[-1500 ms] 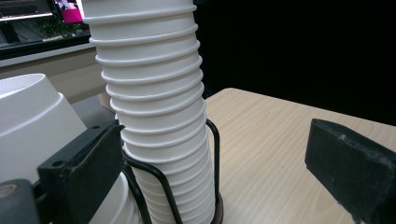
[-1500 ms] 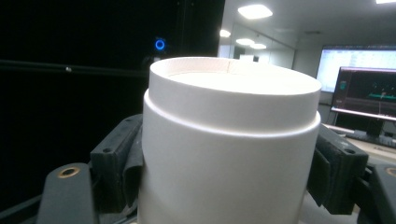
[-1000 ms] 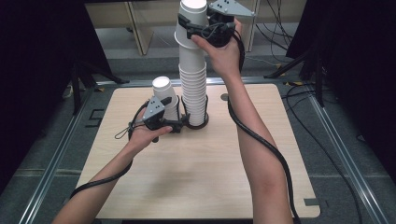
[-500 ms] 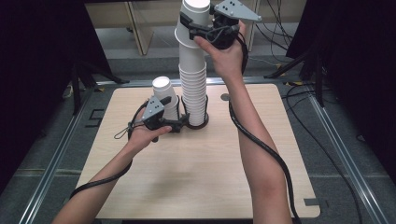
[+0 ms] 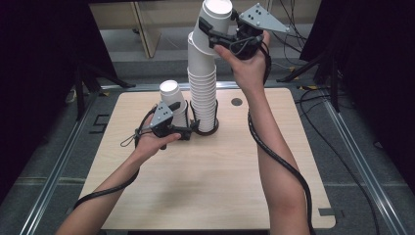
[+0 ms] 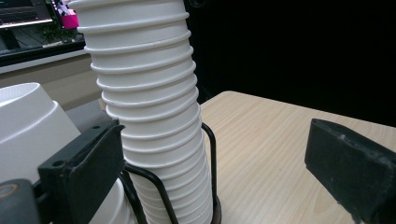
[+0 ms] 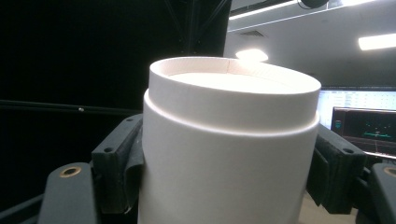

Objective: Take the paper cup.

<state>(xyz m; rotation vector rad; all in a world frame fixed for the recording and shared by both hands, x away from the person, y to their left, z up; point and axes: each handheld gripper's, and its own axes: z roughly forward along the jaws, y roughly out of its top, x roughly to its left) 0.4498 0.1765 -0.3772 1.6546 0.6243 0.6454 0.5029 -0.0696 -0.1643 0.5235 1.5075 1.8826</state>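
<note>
The right gripper (image 5: 215,36) is raised above the table (image 5: 230,186), its jaws clamped on the tilted top cup (image 5: 215,19) of the tall stack (image 5: 203,93). Below it, the stack stands in a wire holder (image 5: 214,128). The left gripper (image 5: 188,132) sits low at the holder's base, a short stack (image 5: 173,100) just behind it.

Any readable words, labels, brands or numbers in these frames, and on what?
None readable.
Cups: plain white, no print.
Monitor in the right gripper view: rows of text and a graph, too small and blurred to read.
Screen in the left gripper view: blurred, unreadable.
</note>
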